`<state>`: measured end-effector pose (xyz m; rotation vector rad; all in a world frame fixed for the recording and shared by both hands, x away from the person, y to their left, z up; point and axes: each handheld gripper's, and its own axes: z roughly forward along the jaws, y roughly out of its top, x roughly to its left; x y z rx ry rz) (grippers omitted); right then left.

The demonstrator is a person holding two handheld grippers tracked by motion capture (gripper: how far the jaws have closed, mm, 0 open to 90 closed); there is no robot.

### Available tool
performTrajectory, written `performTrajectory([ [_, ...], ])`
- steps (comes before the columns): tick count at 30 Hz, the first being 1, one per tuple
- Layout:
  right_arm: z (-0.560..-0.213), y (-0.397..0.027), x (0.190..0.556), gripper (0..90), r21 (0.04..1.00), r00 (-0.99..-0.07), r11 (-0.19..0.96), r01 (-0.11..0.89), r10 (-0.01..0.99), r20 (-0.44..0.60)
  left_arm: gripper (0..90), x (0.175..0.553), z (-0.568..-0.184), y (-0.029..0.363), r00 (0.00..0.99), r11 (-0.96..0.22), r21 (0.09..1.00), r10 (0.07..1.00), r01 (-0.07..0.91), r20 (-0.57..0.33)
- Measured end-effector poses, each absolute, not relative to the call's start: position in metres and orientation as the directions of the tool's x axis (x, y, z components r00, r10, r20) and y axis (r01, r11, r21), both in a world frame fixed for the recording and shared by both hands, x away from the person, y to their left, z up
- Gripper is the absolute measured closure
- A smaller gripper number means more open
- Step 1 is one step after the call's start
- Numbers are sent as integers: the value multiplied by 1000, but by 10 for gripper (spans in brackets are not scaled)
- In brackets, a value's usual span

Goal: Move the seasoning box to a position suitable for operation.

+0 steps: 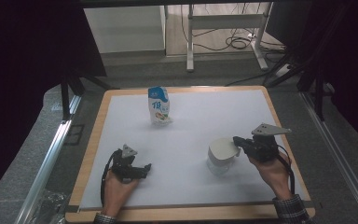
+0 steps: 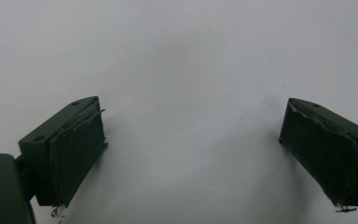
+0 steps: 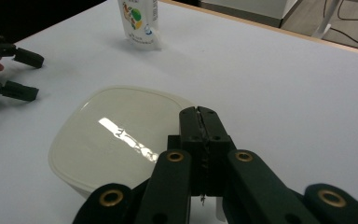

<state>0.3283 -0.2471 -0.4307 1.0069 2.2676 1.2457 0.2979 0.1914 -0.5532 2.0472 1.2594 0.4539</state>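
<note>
Under the right gripper (image 3: pixel 200 122) sits the white lid (image 3: pixel 116 140).

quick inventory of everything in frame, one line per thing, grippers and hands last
container with lid: 1, clear body with off-white lid, right part of the sheet, by the right gripper
pouch: 1, blue and white with print, standing at the far middle of the sheet
sheet: 1, white, covers the table top
table: 1, light wood edge around the sheet
metal frame: 1, pale grey, on the floor beyond the table
left gripper: 1, black, jaws wide apart over bare sheet
right gripper: 1, black, jaws together at the lid's edge
hands: 2, one on each gripper, near edge
</note>
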Motion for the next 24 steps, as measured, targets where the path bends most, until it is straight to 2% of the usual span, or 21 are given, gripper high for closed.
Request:
performTrajectory([
  [24, -432, -250, 330, 897, 842, -673, 349, 411, 739, 22, 64, 298, -553, 191, 469, -298, 706, 881, 643, -56],
])
